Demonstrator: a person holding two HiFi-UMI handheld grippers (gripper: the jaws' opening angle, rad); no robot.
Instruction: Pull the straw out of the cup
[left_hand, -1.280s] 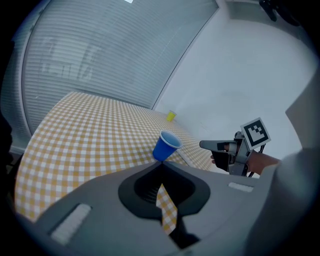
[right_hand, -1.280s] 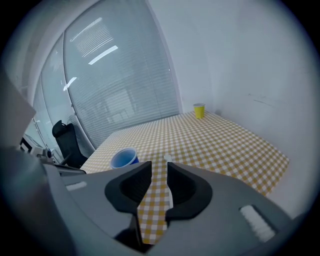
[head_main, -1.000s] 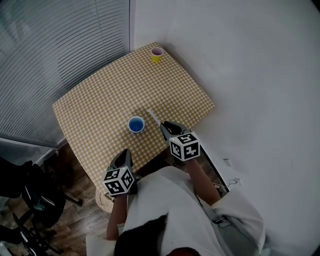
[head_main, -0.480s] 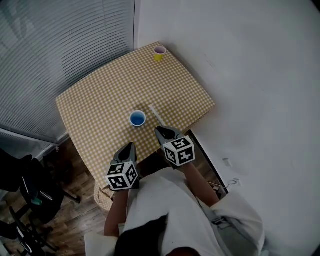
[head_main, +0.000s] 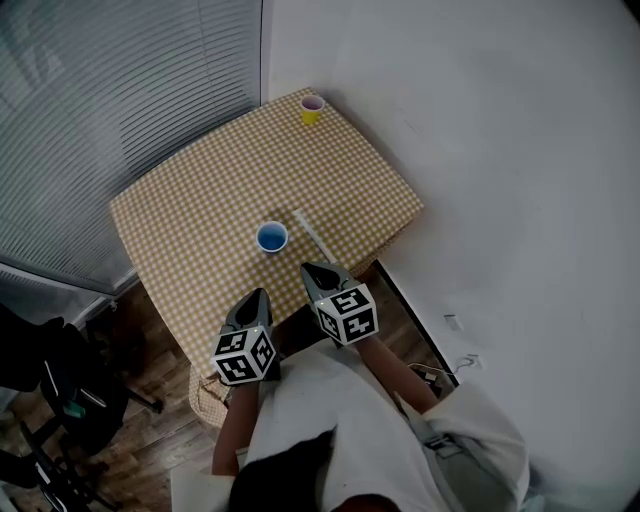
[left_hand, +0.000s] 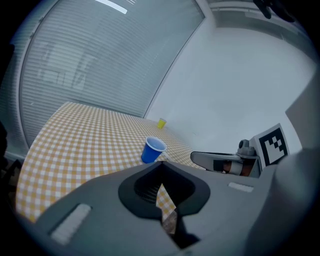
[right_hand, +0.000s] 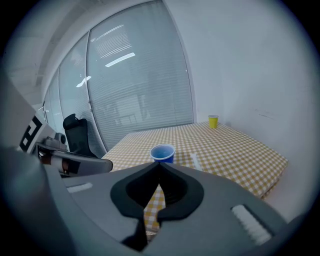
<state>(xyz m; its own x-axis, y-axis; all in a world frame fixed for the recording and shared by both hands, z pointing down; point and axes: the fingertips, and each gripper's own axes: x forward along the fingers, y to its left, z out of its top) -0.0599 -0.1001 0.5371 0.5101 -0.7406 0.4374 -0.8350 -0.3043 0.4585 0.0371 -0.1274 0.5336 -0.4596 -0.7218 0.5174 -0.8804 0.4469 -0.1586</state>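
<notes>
A blue cup (head_main: 271, 237) stands upright near the front of the yellow checked table (head_main: 200, 190). It holds no straw. The white straw (head_main: 310, 232) lies flat on the cloth just right of the cup, also seen in the right gripper view (right_hand: 195, 161). My right gripper (head_main: 306, 268) hovers at the table's near edge, short of the straw's near end. Its jaws are closing and meet at the tips (right_hand: 160, 164) with nothing between them. My left gripper (head_main: 257, 296) hangs by the front edge, short of the cup (left_hand: 151, 150), shut and empty (left_hand: 161, 163).
A yellow cup (head_main: 312, 109) stands at the table's far corner by the white wall. Window blinds (head_main: 110, 90) run along the left. A dark chair (head_main: 70, 390) sits on the floor at lower left. The table's right edge drops off beside the wall.
My right gripper has drawn back toward the person, away from the straw lying on the cloth. The left gripper has barely moved. Cup and straw stay put.
</notes>
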